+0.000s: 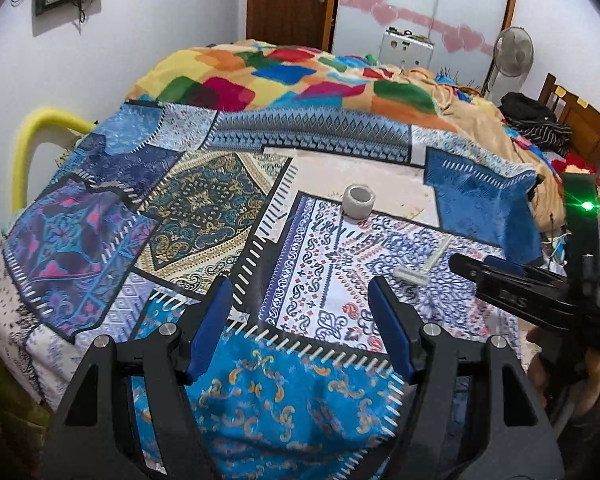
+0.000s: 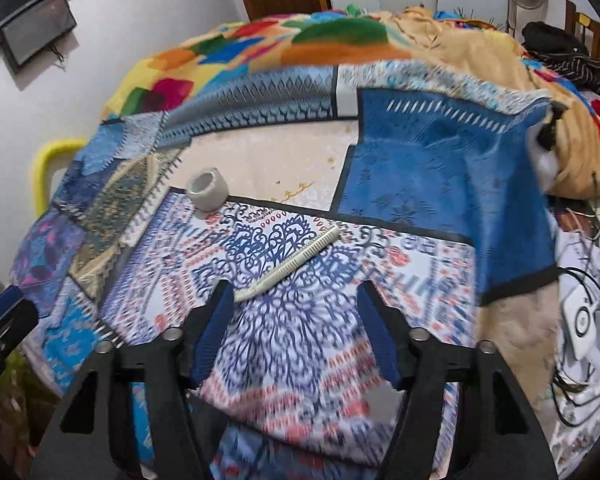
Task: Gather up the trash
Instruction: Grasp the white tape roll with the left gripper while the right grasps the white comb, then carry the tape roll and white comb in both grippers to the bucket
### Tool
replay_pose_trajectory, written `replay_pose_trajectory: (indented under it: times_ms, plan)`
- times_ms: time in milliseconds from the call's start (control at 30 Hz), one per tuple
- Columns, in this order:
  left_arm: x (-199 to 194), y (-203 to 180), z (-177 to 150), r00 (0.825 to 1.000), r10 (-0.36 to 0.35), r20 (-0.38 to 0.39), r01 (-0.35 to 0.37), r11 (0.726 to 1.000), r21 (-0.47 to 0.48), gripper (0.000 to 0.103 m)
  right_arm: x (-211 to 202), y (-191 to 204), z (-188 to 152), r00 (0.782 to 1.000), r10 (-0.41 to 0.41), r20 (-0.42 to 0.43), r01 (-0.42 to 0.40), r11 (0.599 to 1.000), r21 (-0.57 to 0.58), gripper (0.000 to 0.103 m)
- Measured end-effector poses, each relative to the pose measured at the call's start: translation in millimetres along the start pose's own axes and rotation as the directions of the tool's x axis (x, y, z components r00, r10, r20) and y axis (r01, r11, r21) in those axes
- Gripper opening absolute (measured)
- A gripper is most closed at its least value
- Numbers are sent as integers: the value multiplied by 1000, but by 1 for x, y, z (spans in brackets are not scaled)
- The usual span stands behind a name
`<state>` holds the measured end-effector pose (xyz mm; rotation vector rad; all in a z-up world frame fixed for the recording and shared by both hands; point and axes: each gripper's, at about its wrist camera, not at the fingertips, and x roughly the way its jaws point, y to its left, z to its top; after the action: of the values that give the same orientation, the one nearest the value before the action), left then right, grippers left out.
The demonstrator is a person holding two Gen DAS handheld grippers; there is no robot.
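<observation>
A grey tape roll point(image 1: 358, 202) point(image 2: 208, 192) stands on end on the patterned bedsheet point(image 1: 204, 208). A pale disposable razor point(image 1: 422, 266) point(image 2: 290, 264) lies flat on the sheet, nearer than the roll and to its right. My left gripper point(image 1: 300, 296) hovers open over the sheet's blue patch with nothing between its blue pads; the roll is ahead of it. My right gripper point(image 2: 295, 292) point(image 1: 466, 264) is open just short of the razor. The razor's near end lies by the tip of its left finger point(image 2: 220, 304). The pads touch nothing.
A multicoloured blanket point(image 1: 268, 76) and a beige one point(image 2: 452, 44) are heaped at the far side of the bed. A yellow padded rail point(image 1: 24, 152) is at the left, cables and a white device point(image 2: 580, 320) at the right. A fan point(image 1: 514, 50) and door point(image 1: 288, 0) stand behind.
</observation>
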<state>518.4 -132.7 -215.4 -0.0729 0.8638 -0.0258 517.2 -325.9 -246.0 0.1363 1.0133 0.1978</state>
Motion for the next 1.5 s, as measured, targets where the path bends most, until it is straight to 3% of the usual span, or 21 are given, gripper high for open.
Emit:
replay_pose_trajectory:
  times_ms: [167,333,367,433,733,900,1033,1100,1133,1267,1500]
  plan:
    - [27,3,2,1000,5,-18,-5,1000,9,69,23,6,-2,1000,-16,-16,16,1000,-10,45]
    - [48,-2,12,1000,-12,-22,13,1000,27,69,19,12,-7,997,-60,39,63,994,-84,40]
    - [53,-5,15,1000,-21,-21,22,999,31,69,18,12,-7,997,-63,43,67,993,-96,37]
    - [64,-12,23,999,-29,-22,30,998,47,69,16,7,-7,997,-62,43,66,990,-122,23]
    - [114,-42,50,992,-105,-65,110,990,91,69,5,-34,0,999,33,16,-31,990,-134,17]
    - [149,-53,61,989,-111,-95,118,991,68,69,-1,-42,2,999,33,35,-28,989,-148,15]
    - [164,-56,66,993,-80,-86,86,995,60,59,3,-32,6,998,42,48,-35,988,-149,12]
    - [169,-55,68,993,-80,-87,84,996,40,49,7,-29,8,997,51,49,-43,988,-146,11]
    - [171,-53,69,992,-92,-90,95,995,29,37,7,-28,9,997,53,50,-45,988,-144,11]
    - [164,-52,67,993,-96,-74,99,994,36,37,6,-25,12,997,56,55,-47,989,-140,10]
    - [118,-54,59,993,-108,-43,110,991,75,37,-12,-18,12,996,60,72,-50,990,-134,9]
